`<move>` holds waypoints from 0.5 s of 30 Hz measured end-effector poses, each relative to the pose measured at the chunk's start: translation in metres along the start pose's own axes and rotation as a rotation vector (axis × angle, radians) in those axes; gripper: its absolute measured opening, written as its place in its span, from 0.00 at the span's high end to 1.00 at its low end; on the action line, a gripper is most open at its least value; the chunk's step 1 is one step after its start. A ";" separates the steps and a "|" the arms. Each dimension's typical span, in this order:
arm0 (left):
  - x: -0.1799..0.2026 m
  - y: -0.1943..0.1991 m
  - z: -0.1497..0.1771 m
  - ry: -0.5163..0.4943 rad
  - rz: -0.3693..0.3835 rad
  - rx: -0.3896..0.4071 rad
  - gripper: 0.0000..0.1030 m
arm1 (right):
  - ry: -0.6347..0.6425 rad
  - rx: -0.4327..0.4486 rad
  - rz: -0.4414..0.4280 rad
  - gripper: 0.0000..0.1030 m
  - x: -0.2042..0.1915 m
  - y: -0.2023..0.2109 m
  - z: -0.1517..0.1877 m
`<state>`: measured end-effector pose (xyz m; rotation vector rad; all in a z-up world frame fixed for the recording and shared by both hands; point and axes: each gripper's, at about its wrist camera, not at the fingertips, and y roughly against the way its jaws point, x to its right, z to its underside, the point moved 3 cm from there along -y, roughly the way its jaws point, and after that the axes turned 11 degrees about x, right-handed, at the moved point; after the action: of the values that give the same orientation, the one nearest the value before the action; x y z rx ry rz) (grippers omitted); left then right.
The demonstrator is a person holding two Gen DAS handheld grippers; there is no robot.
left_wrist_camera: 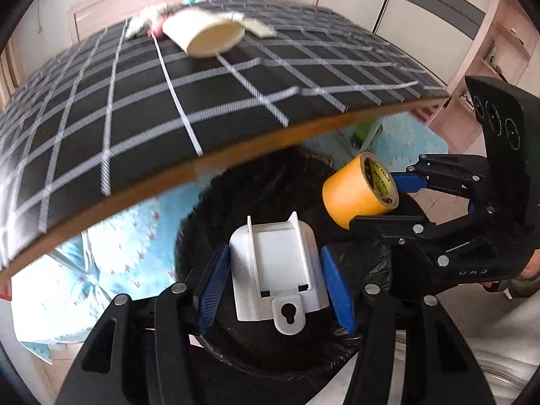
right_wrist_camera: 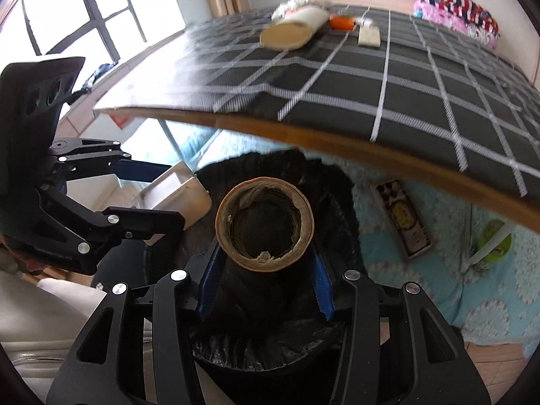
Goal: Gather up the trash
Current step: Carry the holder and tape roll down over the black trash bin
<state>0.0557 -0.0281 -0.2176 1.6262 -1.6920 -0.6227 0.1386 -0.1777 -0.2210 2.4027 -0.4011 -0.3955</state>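
The left gripper [left_wrist_camera: 276, 287] is clamping a white plastic holder [left_wrist_camera: 280, 270] while the right gripper [right_wrist_camera: 266, 280] is gripping a yellow tape roll [right_wrist_camera: 265, 224], both hanging over a black bin bag [right_wrist_camera: 270, 347] below the checked table's [left_wrist_camera: 135, 108] near edge.

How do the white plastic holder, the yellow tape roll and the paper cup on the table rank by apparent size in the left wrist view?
1. White plastic holder, though it sits nearest the camera.
2. Yellow tape roll and paper cup look about alike; the cup lies farther off, so no ranking between them.
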 end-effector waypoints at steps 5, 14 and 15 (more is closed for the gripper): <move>-0.004 -0.026 0.015 0.007 -0.010 -0.065 0.47 | -0.013 -0.061 -0.013 0.55 0.002 -0.021 0.011; -0.011 -0.053 0.036 0.041 -0.033 -0.139 0.47 | -0.027 -0.153 0.006 0.55 0.004 -0.046 0.027; -0.010 -0.055 0.037 0.046 -0.036 -0.141 0.47 | -0.031 -0.157 0.010 0.55 0.006 -0.049 0.027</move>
<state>0.0632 -0.0276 -0.2841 1.5625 -1.5537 -0.7010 0.1426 -0.1593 -0.2738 2.2435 -0.3806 -0.4437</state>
